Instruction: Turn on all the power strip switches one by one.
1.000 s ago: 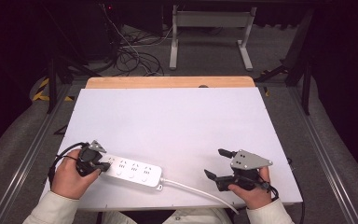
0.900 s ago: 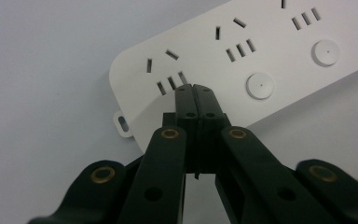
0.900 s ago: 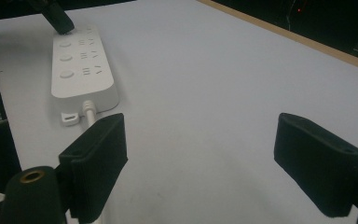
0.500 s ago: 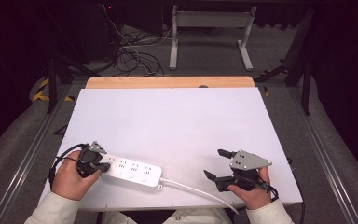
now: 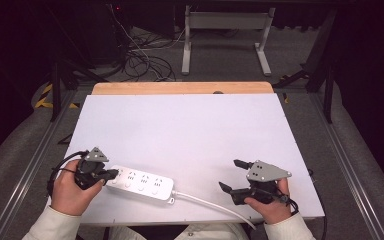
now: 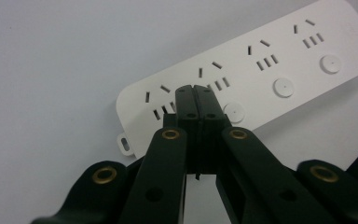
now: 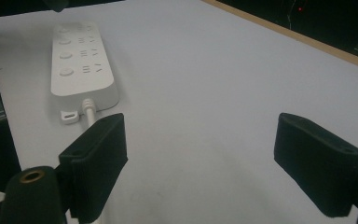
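- High view: the left tongs (image 5: 114, 174) are pressing their closed tips onto the near-left end of the long white plastic power strip with four round buttons (image 5: 142, 182), which is lying flat on the white worktop (image 5: 190, 130), its white cord (image 5: 215, 206) running off toward the person's edge. The step in hand looks like pushing the switch nearest the left tongs.
- High view: the right tongs (image 5: 230, 175) are waiting wide apart, well to the right of the strip and touching nothing. Ahead of both tongs the worktop is lying bare up to its wooden far edge (image 5: 180, 88); the near edge is sitting just behind both hands, so there is little room for pulling back.
- Left gripper view: the left tongs (image 6: 196, 91) are standing shut with nothing between them, their tips over the first socket group and just beside the first round button (image 6: 233, 112) of the power strip (image 6: 261, 60). The next move, I judge, is calling for a small shift toward that button and a straight press, as the strip could slide on the smooth worktop.
- Right gripper view: the right tongs (image 7: 200, 140) are gaping wide and empty over bare worktop (image 7: 214, 84). The power strip (image 7: 81, 65) is lying ahead and to their left, its cord end facing them, with free room for steadying it.
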Tool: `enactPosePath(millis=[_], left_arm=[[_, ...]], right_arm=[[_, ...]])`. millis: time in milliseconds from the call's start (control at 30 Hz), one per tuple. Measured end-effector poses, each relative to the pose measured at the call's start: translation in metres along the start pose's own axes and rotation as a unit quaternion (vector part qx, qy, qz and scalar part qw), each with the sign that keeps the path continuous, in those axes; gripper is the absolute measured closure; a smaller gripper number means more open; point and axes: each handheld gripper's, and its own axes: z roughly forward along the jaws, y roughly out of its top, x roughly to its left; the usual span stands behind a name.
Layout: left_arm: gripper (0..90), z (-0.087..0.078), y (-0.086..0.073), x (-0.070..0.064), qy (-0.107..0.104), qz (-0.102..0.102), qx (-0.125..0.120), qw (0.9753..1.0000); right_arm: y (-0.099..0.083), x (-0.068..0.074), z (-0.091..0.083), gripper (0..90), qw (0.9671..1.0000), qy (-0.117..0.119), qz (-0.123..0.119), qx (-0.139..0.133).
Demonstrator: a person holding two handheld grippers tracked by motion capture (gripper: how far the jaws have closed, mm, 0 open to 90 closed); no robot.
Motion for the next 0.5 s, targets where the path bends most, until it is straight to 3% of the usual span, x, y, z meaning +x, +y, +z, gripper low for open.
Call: enactPosePath(millis=[400,500], left_arm=[[89.9,-0.0032,0.0014,-0.0009,-0.008,0.000,-0.003,1.0000],[89.9,0.0006,0.0027,-0.0052,-0.024,0.003,-0.002,0.9997]], right_arm=[[0.0000,-0.0004,0.0005,17.3,1.0000,0.000,0.000,-0.001],[0.0002,-0.0001,0.0001,17.2,1.0000,0.001,0.001,0.000]])
